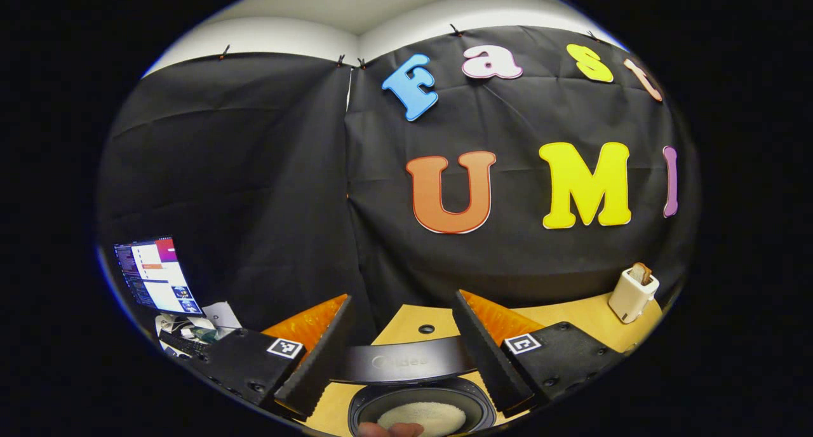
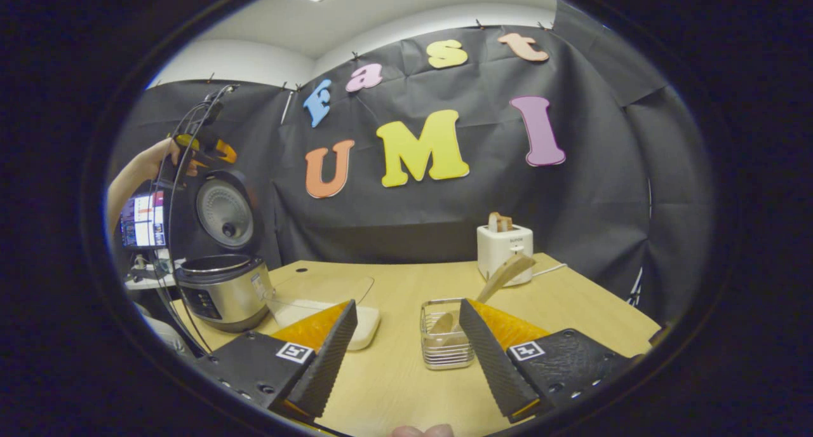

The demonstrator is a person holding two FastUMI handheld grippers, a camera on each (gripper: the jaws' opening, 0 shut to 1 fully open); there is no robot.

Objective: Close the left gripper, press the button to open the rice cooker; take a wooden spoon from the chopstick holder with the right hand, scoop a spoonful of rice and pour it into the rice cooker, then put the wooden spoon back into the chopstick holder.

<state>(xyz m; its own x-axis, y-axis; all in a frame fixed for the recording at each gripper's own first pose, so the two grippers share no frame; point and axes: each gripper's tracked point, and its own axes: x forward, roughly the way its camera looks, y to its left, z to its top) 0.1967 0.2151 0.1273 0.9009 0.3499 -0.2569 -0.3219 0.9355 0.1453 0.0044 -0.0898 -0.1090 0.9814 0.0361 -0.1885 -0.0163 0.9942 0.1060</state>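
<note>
While the rice cooker (image 2: 219,291) stands at the left end of the wooden table (image 2: 571,310) with its lid (image 2: 223,213) raised upright, the left tool (image 1: 401,370) hangs above it, fingers spread wide and holding nothing. Seen from the left gripper view, the inner pot (image 1: 422,411) lies directly below, with white rice (image 1: 422,418) at its bottom. In the right gripper view, the right tool (image 2: 406,361) hovers low over the table, fingers apart and empty. Just ahead stands the wire chopstick holder (image 2: 444,338) with the wooden spoon (image 2: 502,275) leaning out to the right. A clear container (image 2: 324,307) of rice sits between cooker and holder. A white toaster (image 2: 505,249) stands behind the holder, near the wall.
</note>
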